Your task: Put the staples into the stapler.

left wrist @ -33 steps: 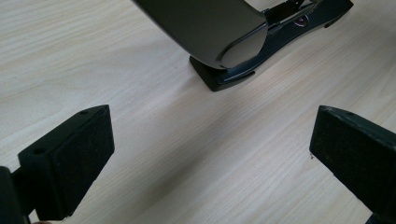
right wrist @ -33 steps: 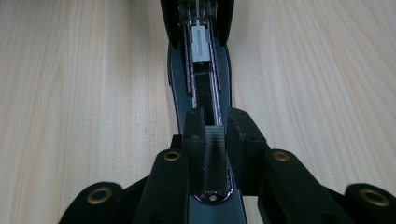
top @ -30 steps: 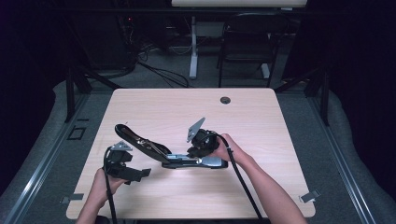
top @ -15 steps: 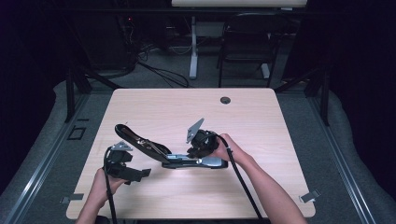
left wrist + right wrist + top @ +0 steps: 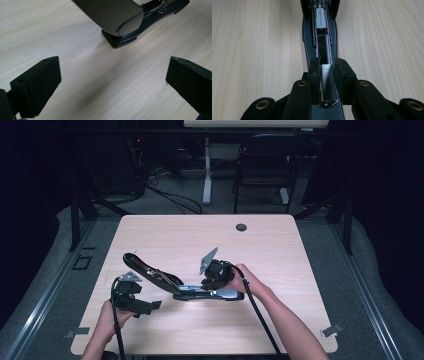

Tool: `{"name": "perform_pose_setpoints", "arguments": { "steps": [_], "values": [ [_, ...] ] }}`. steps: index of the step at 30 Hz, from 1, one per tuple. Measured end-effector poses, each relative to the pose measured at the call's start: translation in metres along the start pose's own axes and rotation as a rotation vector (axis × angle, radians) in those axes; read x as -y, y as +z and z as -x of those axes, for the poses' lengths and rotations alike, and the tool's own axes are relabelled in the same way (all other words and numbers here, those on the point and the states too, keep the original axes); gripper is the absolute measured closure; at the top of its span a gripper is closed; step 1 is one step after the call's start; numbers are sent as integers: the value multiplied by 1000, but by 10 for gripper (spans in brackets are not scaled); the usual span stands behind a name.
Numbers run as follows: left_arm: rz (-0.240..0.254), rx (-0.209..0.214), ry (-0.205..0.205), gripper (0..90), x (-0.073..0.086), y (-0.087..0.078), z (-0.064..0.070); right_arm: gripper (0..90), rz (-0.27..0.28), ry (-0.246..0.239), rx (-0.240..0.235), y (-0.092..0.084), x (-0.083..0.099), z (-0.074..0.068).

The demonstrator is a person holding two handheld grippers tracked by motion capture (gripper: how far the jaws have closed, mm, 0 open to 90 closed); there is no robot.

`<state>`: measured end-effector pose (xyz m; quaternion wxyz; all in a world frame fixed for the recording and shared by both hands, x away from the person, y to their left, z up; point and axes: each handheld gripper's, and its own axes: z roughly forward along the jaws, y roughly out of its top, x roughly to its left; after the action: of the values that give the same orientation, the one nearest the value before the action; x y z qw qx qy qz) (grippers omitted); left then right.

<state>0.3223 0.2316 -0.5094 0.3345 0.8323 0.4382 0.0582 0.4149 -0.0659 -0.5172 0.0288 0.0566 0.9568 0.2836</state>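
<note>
Right gripper (image 5: 327,72) fingers pinch a staple strip (image 5: 327,85) in the open stapler (image 5: 200,292) channel at counter (image 5: 300,250) centre; left gripper (image 5: 110,82) fingers, at 8 o'clock, gape empty; risk: an angled strip jams or sliding pads scatter staples.

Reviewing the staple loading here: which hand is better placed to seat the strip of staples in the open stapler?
Right. The right gripper sits over the stapler's open channel with the staple strip between its jaws. The left gripper is open beside the raised stapler lid, holding nothing.
</note>
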Motion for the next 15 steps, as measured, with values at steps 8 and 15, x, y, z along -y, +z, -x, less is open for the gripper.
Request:
{"name": "perform_pose_setpoints", "arguments": {
  "steps": [8,15],
  "values": [
    [0,0,0,1,0,0,0,740,11,11,-4,-5,3,2],
    [2,0,-5,1,0,-1,-1,720,31,60,16,-15,8,3]
  ]
}}
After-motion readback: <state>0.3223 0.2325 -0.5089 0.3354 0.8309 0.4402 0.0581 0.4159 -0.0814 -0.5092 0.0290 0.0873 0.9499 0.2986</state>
